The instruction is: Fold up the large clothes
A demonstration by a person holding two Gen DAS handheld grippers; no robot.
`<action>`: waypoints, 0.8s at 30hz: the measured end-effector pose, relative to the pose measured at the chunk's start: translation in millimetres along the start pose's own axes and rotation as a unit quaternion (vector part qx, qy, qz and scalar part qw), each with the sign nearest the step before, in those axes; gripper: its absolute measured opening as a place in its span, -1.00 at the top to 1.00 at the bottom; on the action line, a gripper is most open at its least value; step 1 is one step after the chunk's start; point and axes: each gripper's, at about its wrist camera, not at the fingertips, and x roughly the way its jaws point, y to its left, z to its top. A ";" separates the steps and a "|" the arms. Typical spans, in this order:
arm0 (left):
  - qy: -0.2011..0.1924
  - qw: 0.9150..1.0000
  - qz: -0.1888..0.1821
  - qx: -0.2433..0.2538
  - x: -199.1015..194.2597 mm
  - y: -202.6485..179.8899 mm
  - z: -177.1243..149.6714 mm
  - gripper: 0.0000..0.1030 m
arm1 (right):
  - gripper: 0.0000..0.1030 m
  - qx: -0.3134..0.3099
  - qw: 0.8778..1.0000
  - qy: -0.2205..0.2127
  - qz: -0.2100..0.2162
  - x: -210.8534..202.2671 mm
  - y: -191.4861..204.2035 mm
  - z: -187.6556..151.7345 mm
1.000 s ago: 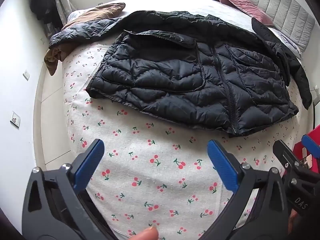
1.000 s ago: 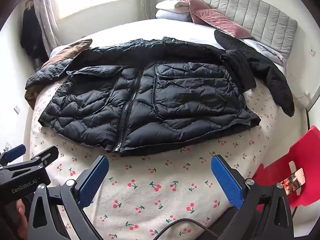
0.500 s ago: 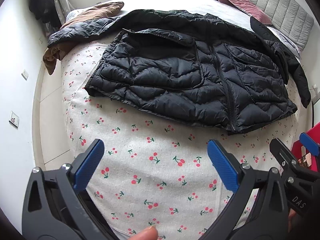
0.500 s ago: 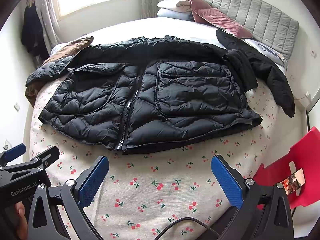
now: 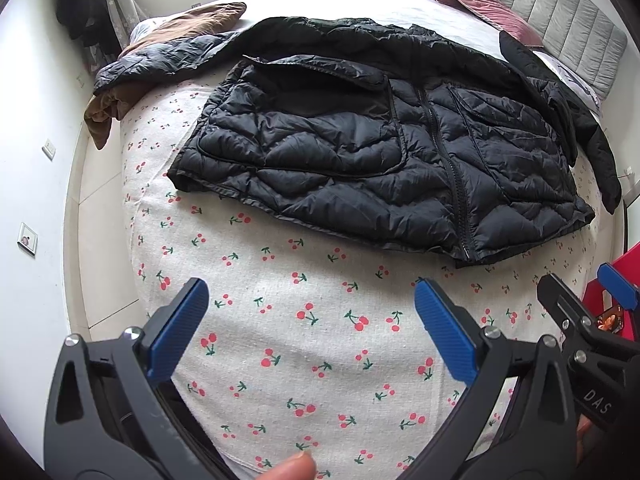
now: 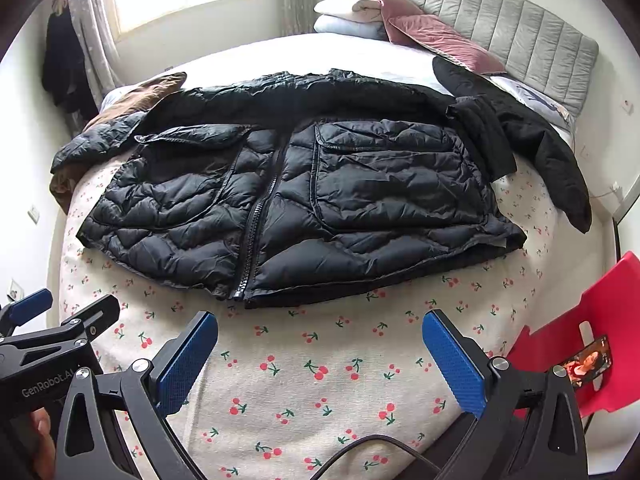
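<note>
Cherry-print bed [image 6: 320,368] carries the jacket [image 6: 304,204], now nearer both grippers, left [image 5: 312,320] and right [image 6: 320,356], jaws apart, empty; hem grab looks next.

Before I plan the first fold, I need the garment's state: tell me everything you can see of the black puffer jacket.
The black puffer jacket is quilted, slightly shiny fabric, lying front-up and spread flat on the cherry-print bedcover. Its zipper is closed. Two large patch pockets show. The hem faces the cameras; both sleeves spread outward, one lying on a brown garment. Neither gripper touches it.
</note>
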 end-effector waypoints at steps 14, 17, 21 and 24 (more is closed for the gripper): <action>-0.001 1.000 0.000 0.000 0.3 -1.8 -1.1 -0.99 | -1.00 -0.001 1.000 0.003 0.001 1.2 1.8 -1.2; -0.003 1.000 0.000 -0.001 -0.4 -1.0 -1.0 -0.99 | -1.00 0.000 1.000 0.005 0.002 3.0 1.2 0.1; -0.002 1.000 0.000 -0.005 -1.2 1.4 -0.5 -0.99 | -1.00 -0.002 1.000 0.006 0.004 3.5 2.0 0.9; -0.002 1.000 0.001 -0.005 -2.1 2.5 0.7 -0.99 | -1.00 -0.003 1.000 0.007 0.005 4.2 2.7 1.1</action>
